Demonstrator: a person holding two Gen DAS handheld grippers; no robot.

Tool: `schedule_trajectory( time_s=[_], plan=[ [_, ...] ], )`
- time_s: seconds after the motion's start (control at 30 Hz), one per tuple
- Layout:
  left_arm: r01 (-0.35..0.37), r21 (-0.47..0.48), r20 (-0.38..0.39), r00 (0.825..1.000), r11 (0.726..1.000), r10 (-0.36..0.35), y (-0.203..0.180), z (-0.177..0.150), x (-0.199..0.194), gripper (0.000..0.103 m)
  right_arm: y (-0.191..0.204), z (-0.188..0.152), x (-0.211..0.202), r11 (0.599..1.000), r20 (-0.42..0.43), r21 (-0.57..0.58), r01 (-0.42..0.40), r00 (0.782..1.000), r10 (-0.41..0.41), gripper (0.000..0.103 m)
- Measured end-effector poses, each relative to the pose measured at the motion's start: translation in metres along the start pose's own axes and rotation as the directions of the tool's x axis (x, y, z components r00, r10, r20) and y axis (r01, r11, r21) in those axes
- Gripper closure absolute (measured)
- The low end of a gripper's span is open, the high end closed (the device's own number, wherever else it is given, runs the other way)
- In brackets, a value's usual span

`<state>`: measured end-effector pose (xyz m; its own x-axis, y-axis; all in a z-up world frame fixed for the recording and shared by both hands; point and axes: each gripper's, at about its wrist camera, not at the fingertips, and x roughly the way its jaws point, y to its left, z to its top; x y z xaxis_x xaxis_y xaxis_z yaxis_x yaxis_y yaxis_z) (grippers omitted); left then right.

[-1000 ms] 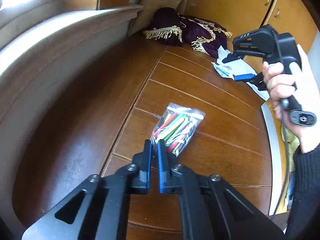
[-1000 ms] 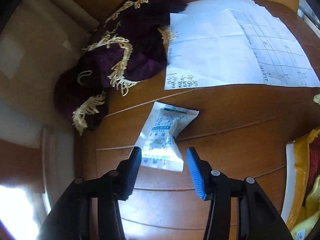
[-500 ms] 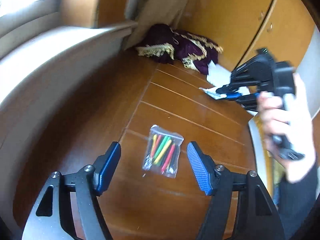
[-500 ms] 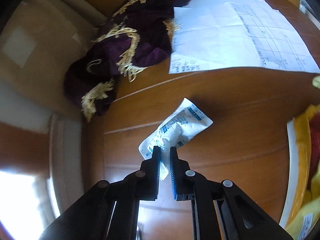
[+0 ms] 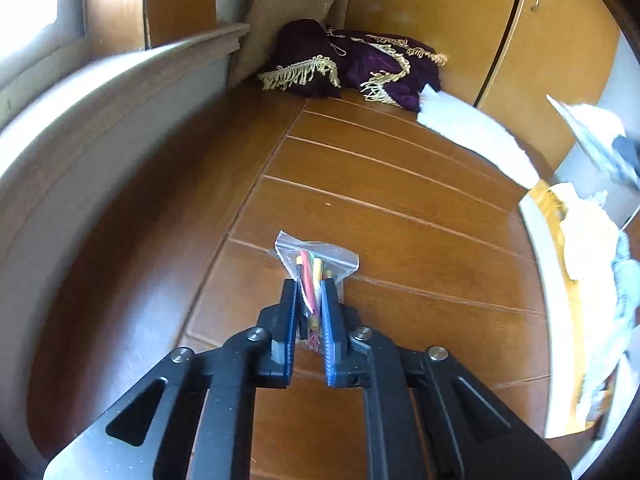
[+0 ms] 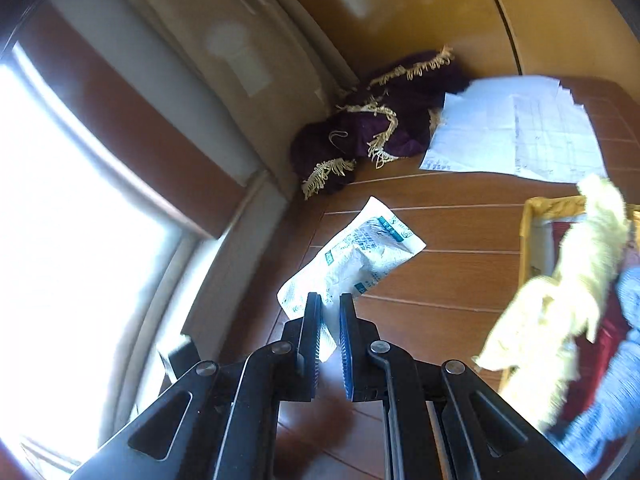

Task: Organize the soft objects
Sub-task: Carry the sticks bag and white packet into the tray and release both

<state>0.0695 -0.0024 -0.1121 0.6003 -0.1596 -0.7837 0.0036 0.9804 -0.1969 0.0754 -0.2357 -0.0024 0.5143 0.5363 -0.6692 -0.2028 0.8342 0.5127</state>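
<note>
Left claw [image 5: 310, 294] pinches clear bag [image 5: 316, 264]; right claw [image 6: 330, 310] pinches white packet [image 6: 352, 254].

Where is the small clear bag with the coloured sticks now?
In the left wrist view, the clear bag sits clamped in the left tool, above the wooden table.

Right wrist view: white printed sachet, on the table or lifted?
Lifted: the white printed sachet hangs clamped in the right gripper, above the wooden table.

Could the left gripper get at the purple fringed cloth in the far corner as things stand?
Probably not yet. The left gripper has its jaws shut on the clear bag of coloured sticks, so it has no free grip. The wooden tabletop between it and the purple fringed cloth looks bare, so the path itself is open.
</note>
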Motion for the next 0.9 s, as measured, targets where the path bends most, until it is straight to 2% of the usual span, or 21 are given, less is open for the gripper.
schedule_trajectory(
  time_s=[0.1, 0.2, 0.33, 0.4, 0.47, 0.57, 0.6, 0.77, 0.83, 0.9],
  plan=[
    [0.126, -0.049, 0.000, 0.992, 0.991, -0.126, -0.009, 0.000, -0.018, 0.097, -0.011, -0.019, -0.029, 0.999, 0.039, -0.041, -0.010, 0.999, 0.012, 0.094],
    [0.219, -0.027, 0.038, 0.975, 0.975, -0.218, -0.038, 0.002, -0.044, 0.097, -0.031, -0.033, -0.061, 0.999, 0.080, -0.035, -0.012, 0.997, 0.015, 0.094],
    [0.352, 0.037, 0.063, 0.933, 0.935, -0.353, -0.091, 0.006, -0.078, 0.098, -0.055, -0.049, -0.114, 0.999, 0.160, -0.049, 0.011, 0.987, -0.003, 0.094],
    [0.423, 0.068, 0.055, 0.903, 0.904, -0.426, -0.119, 0.008, -0.090, 0.098, -0.063, -0.058, -0.139, 0.996, 0.184, -0.068, 0.056, 0.982, -0.043, 0.094],
    [0.476, 0.110, 0.030, 0.876, 0.872, -0.482, -0.145, 0.009, -0.095, 0.097, -0.073, -0.068, -0.160, 0.990, 0.207, -0.075, 0.123, 0.973, -0.105, 0.094],
    [0.531, 0.163, -0.028, 0.845, 0.832, -0.534, -0.181, 0.004, -0.095, 0.097, -0.087, -0.084, -0.177, 0.975, 0.193, -0.087, 0.204, 0.964, -0.184, 0.094],
    [0.539, 0.181, -0.048, 0.840, 0.823, -0.540, -0.191, 0.000, -0.093, 0.097, -0.091, -0.089, -0.178, 0.968, 0.183, -0.088, 0.237, 0.959, -0.218, 0.094],
    [0.539, 0.263, -0.131, 0.842, 0.800, -0.524, -0.229, -0.028, -0.080, 0.097, -0.121, -0.105, -0.168, 0.938, 0.111, -0.069, 0.339, 0.937, -0.331, 0.094],
    [0.511, 0.297, -0.137, 0.859, 0.807, -0.494, -0.239, -0.038, -0.076, 0.097, -0.131, -0.105, -0.159, 0.930, 0.076, -0.071, 0.360, 0.932, -0.355, 0.094],
    [0.496, 0.316, -0.144, 0.868, 0.809, -0.476, -0.244, -0.044, -0.070, 0.097, -0.141, -0.104, -0.146, 0.930, 0.032, -0.071, 0.360, 0.933, -0.358, 0.094]
  ],
)
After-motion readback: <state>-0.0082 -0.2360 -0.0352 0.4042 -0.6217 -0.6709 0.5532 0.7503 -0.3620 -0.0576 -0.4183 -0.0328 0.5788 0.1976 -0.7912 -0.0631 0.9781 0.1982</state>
